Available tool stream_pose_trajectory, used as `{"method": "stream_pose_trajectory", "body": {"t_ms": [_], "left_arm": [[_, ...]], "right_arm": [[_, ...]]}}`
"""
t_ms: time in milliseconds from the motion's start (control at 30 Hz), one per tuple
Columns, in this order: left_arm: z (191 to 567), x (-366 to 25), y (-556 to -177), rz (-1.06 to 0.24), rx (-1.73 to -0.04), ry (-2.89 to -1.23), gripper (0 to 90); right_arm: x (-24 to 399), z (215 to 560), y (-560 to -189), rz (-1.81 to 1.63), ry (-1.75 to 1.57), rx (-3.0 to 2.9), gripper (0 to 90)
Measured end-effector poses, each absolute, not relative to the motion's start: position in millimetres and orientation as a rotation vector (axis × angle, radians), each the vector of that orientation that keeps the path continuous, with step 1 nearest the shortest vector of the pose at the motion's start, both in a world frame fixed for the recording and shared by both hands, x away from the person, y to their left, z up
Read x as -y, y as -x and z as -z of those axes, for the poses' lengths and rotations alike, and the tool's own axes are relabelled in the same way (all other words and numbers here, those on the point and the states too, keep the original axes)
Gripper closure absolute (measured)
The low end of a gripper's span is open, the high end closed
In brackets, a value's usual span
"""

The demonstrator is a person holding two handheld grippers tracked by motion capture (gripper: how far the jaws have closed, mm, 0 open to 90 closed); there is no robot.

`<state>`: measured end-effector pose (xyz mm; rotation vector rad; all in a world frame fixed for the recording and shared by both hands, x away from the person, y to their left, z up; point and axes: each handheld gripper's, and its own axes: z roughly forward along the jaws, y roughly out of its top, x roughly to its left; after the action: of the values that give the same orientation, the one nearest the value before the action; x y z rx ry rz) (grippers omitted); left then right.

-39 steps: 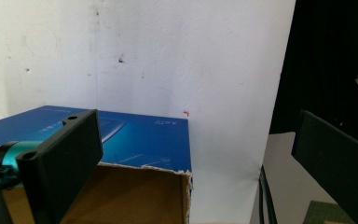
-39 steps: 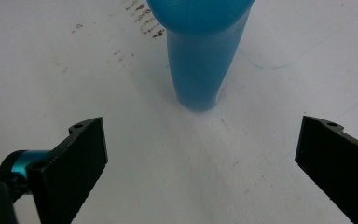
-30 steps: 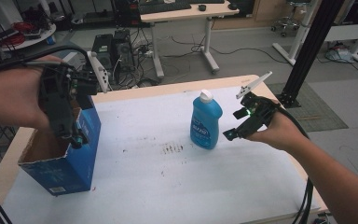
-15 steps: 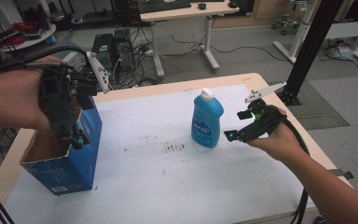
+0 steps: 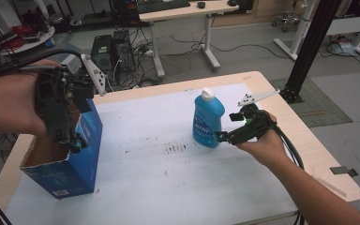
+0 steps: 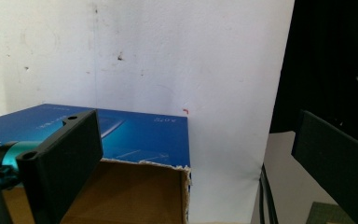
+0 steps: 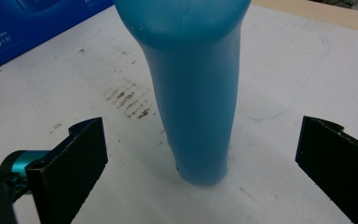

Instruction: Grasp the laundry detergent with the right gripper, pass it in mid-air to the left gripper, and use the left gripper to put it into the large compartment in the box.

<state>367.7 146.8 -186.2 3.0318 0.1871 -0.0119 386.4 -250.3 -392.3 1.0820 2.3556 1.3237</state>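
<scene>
The blue bottle [image 5: 208,118] stands upright on the white table cover [image 5: 168,178], right of the middle. The right gripper [image 5: 225,137] sits low beside its base — jaws spread wide, the bottle between them but untouched. The left gripper [image 5: 72,143] hangs over the open blue box [image 5: 70,173] at the table's left edge, jaws apart and empty.

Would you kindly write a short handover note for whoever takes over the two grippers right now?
Right gripper: open, low beside the blue bottle, jaws either side of its base, not touching.
Left gripper: open, empty, above the open cardboard box at the table's left.
Bottle stands upright mid-table, cap on.
Done: right approach lined up.
Left: close on the bottle and lift; probably it goes into the box.
</scene>
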Motion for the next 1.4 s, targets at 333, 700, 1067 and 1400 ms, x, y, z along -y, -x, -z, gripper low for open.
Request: {"method": "stream_pose_trajectory", "body": {"t_ms": [333, 700, 1067, 1400], "left_arm": [[188.4, -147.8, -368.1, 0.015, -0.183, -3.032, 1.7], [188.7, -149.6, -368.7, 0.011, -0.186, -3.025, 1.7], [190.5, -150.6, -368.4, 0.018, -0.191, -3.034, 1.7], [190.5, -156.9, -369.7, 0.020, -0.213, -3.039, 1.7]], "right_arm": [[237.8, 407.2, -388.3, -1.330, -1.119, -2.273, 1.3], [226.7, 420.4, -391.9, -1.364, -1.159, -2.155, 1.2], [218.1, 437.0, -401.8, -1.397, -1.194, -2.130, 1.2], [213.9, 443.6, -406.1, -1.444, -1.187, -2.106, 1.2]]}}
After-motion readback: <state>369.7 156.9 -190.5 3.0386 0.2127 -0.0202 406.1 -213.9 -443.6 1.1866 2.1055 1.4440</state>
